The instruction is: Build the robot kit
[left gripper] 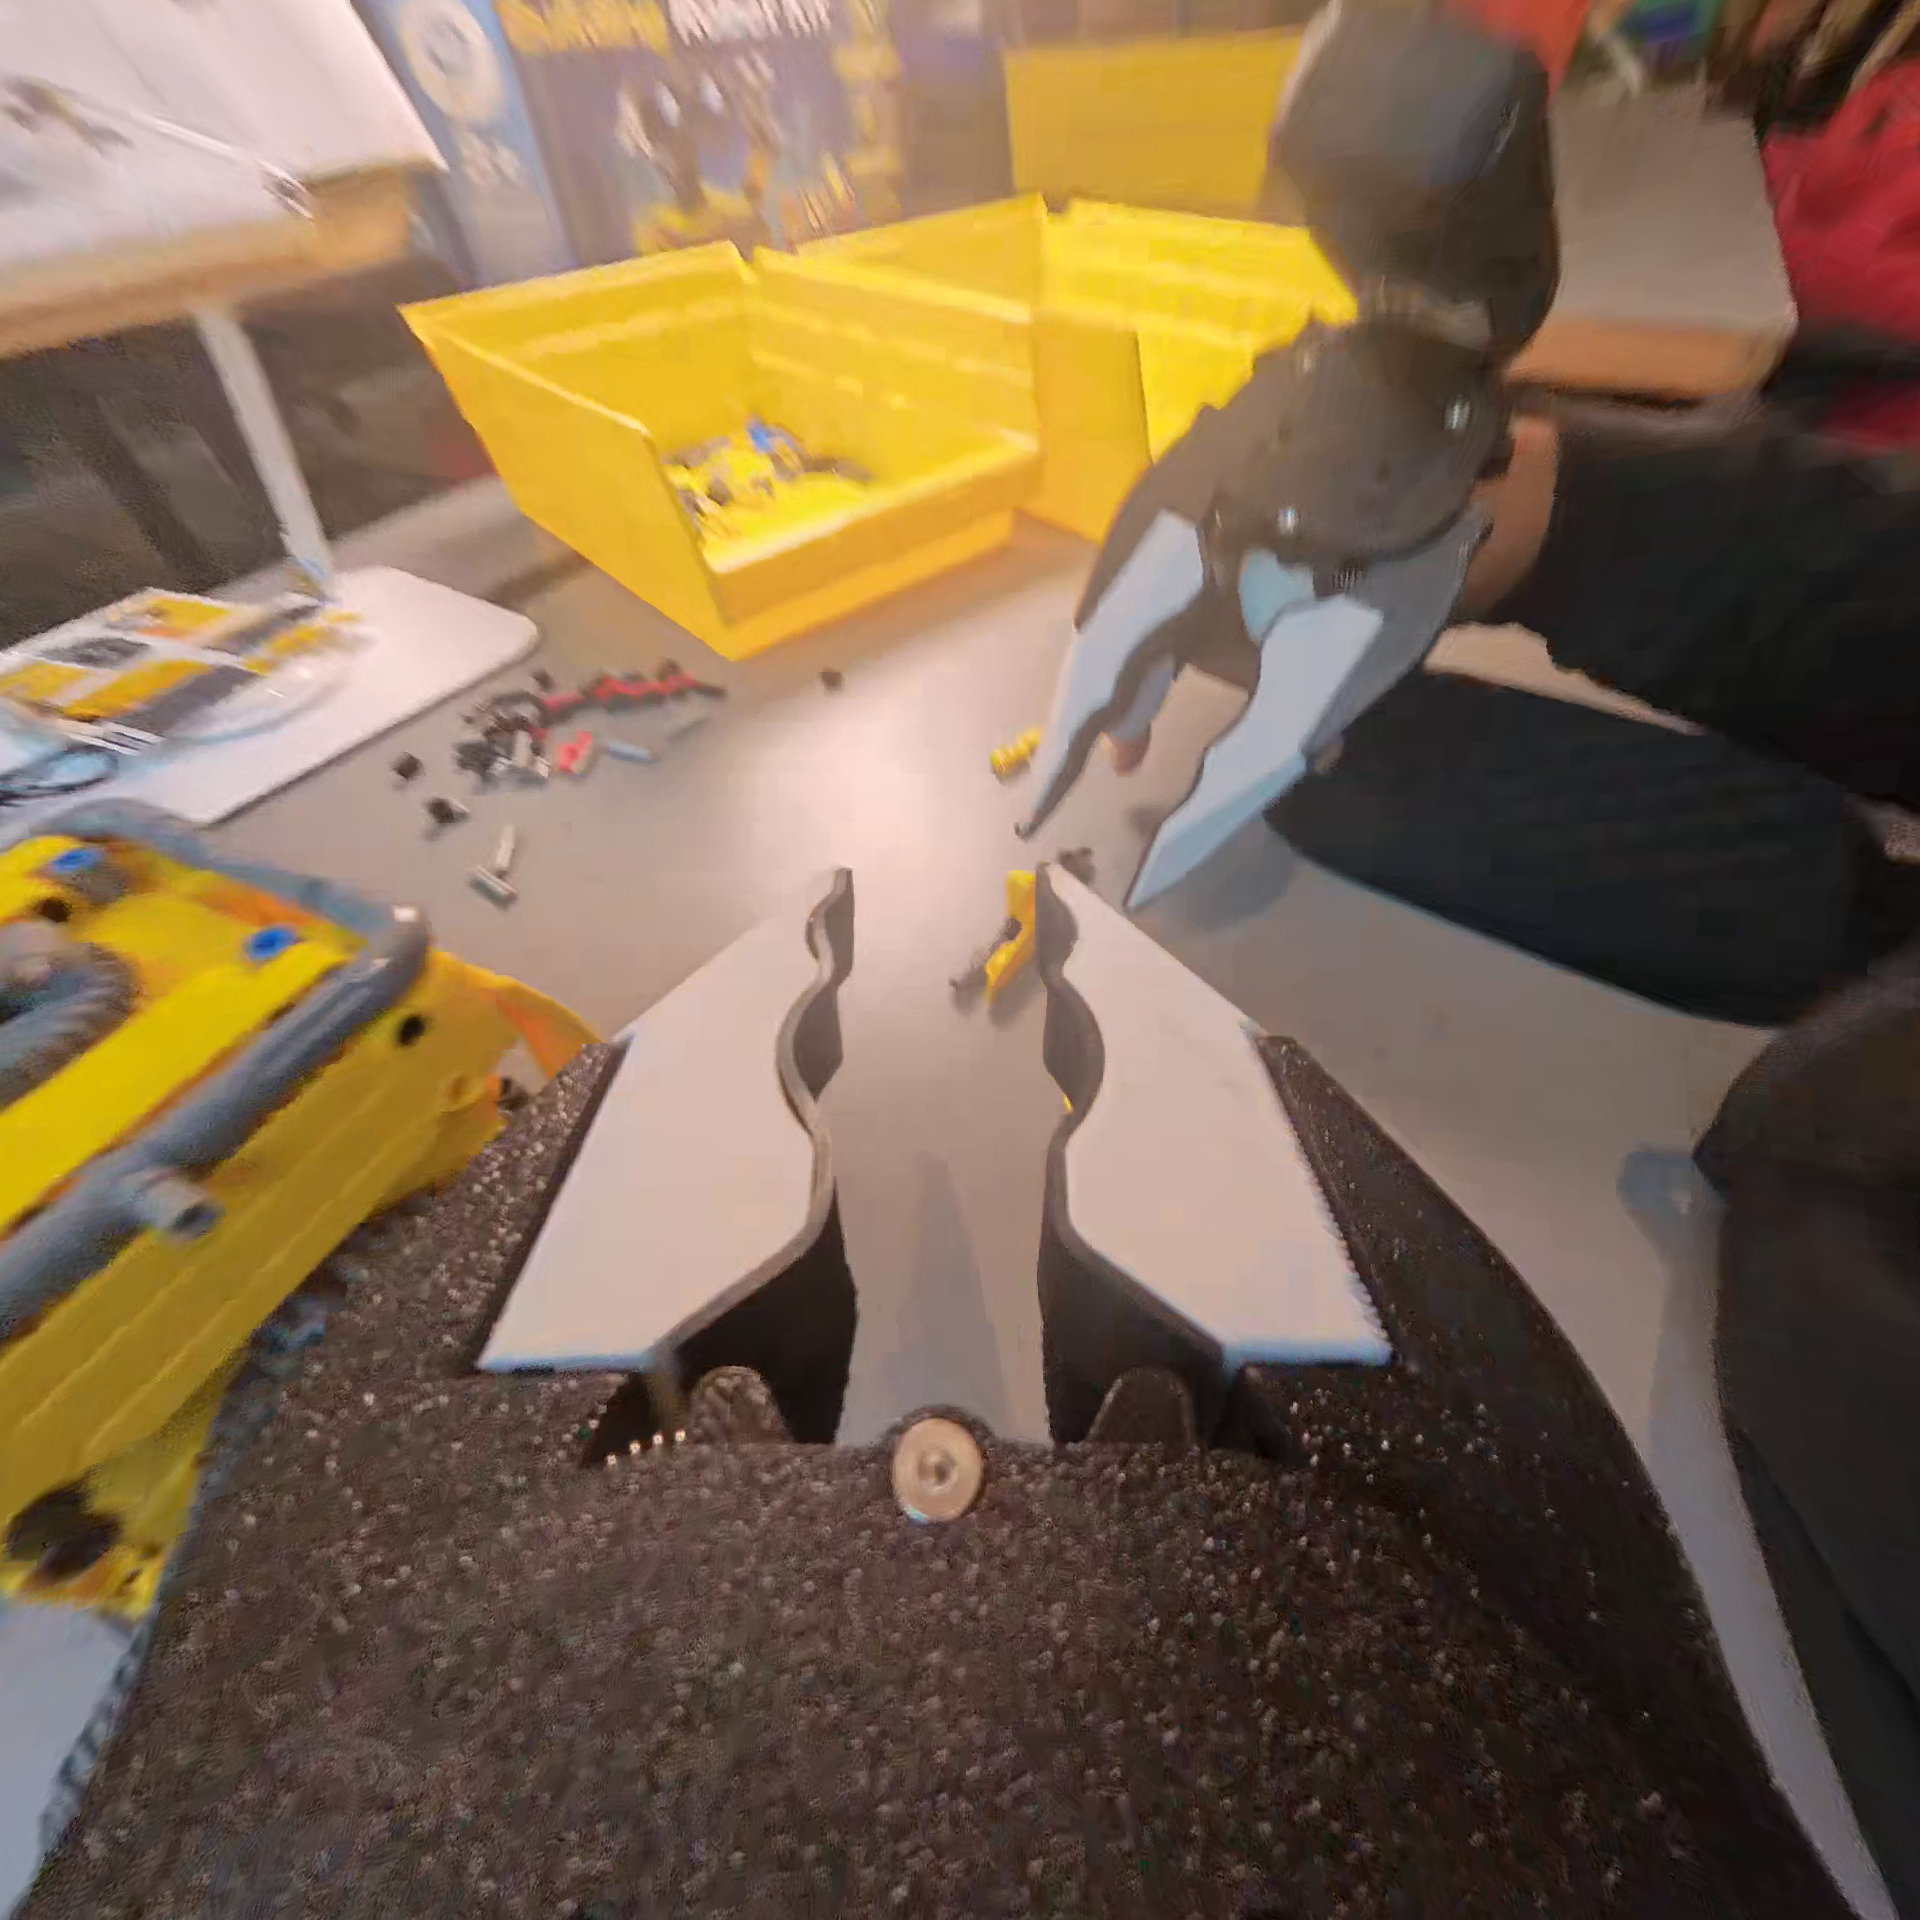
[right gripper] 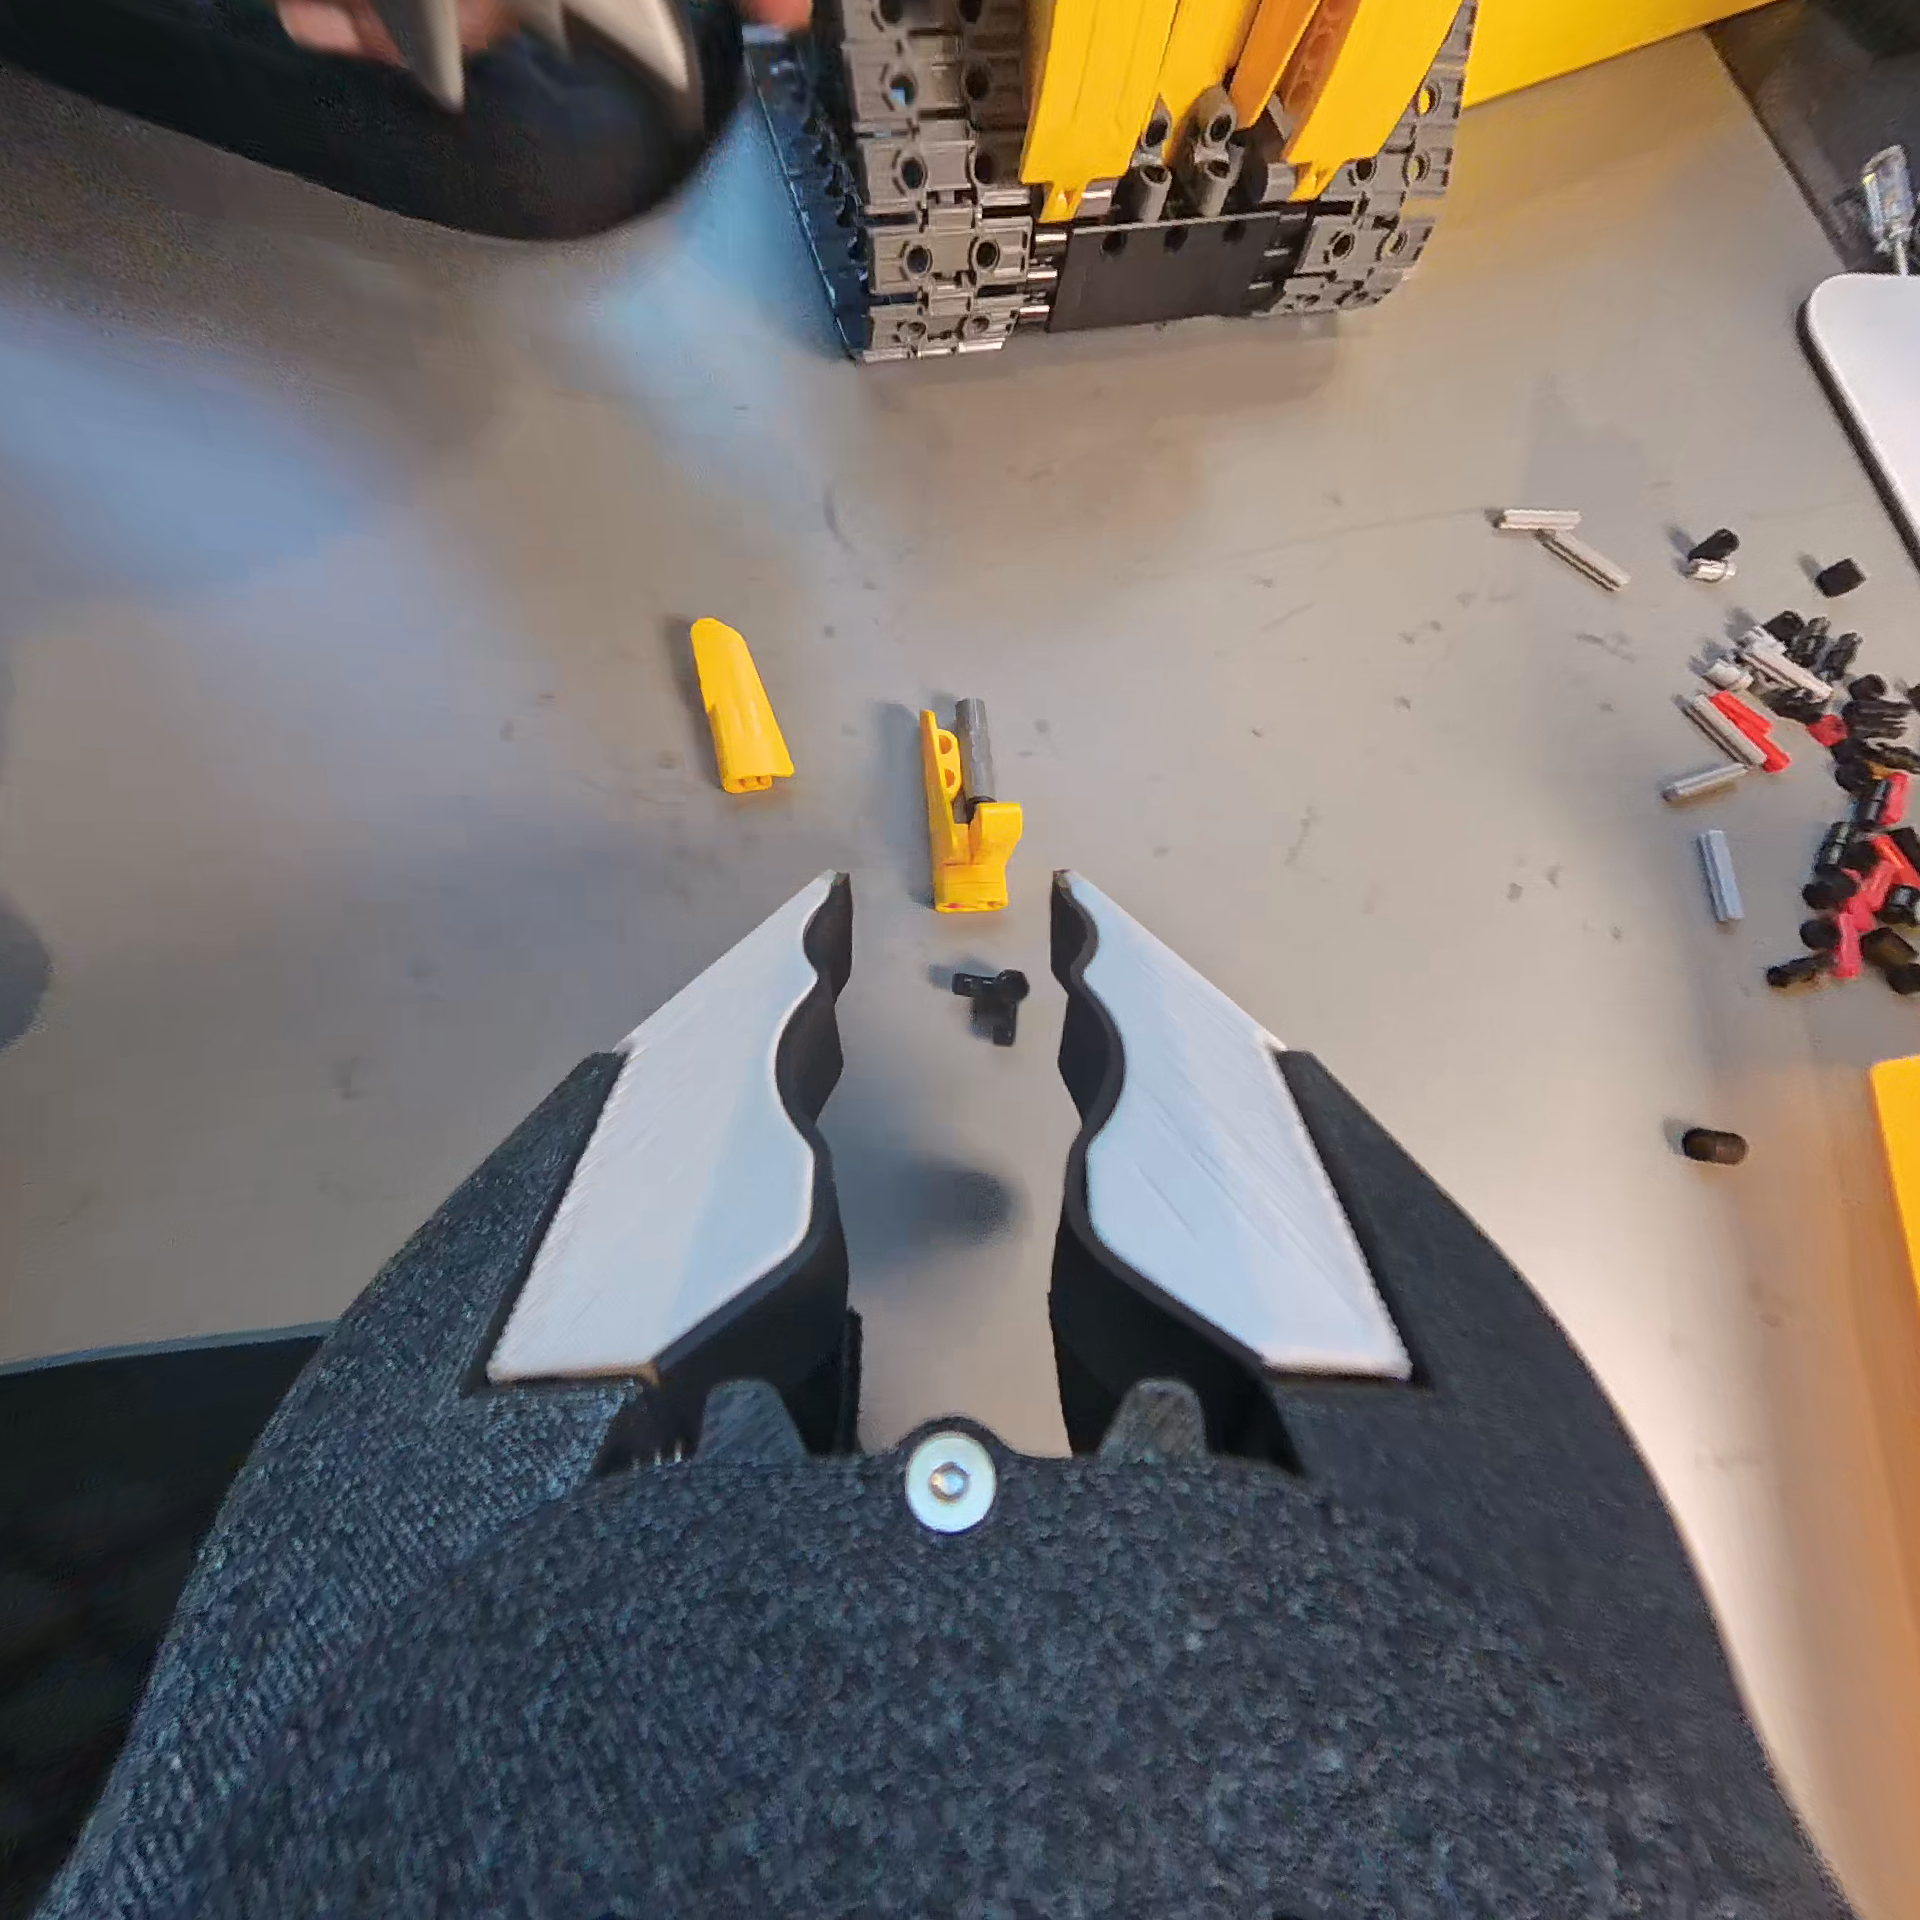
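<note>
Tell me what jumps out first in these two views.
The yellow and grey brick-built tracked vehicle dominates the top of the right wrist view, standing on the grey table. Ahead of the open right claw lie a small yellow assembly with a grey axle and a black connector pin. In the left wrist view, the yellow bin sits at the back, beyond the open left claw.

Both wide-angle views are evenly and brightly lit from overhead. The grey tabletop [right gripper: 1195,540] carries soft sheen and a dark blurred shadow between the right gripper [right gripper: 951,878] fingers. The left wrist view is smeared by motion blur, worst at the yellow brick model [left gripper: 208,1122] and yellow bins [left gripper: 582,436]. Fisheye distortion bends the edges; the far gripper [right gripper: 540,62] is blurred.
</note>
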Demonstrator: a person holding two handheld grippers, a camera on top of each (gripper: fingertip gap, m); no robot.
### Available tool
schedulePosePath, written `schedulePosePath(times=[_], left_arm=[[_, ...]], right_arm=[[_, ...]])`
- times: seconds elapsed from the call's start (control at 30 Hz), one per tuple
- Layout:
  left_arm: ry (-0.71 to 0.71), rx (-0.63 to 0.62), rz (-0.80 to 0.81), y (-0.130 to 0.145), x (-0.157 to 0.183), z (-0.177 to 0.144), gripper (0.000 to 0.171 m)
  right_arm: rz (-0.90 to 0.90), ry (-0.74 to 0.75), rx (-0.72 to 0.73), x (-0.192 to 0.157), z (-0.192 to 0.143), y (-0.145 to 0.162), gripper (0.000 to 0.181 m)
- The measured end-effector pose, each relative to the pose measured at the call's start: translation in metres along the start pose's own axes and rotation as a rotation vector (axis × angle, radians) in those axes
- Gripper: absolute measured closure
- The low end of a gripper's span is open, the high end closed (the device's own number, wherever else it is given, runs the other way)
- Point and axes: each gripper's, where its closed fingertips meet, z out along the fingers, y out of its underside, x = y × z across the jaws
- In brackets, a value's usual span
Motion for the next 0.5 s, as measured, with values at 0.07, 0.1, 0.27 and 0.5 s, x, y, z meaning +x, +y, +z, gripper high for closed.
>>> schedulePosePath(times=[0.07,0.1,0.27,0.5], left_arm=[[-0.054,0.123,-0.034,-0.015,-0.011,-0.015,0.137],[-0.075,0.174,-0.045,-0.021,-0.015,-0.022,0.137],[-0.122,0.282,-0.059,-0.031,-0.022,-0.038,0.135],[-0.114,0.264,-0.044,-0.029,-0.020,-0.034,0.133]], right_arm=[[-0.004,-0.008,-0.021,0.001,0.005,0.001,0.143],[-0.007,-0.012,-0.036,0.002,0.008,0.001,0.143],[-0.028,-0.077,-0.115,0.000,0.019,0.006,0.151],[-0.073,-0.168,-0.179,0.003,0.021,0.006,0.165]])
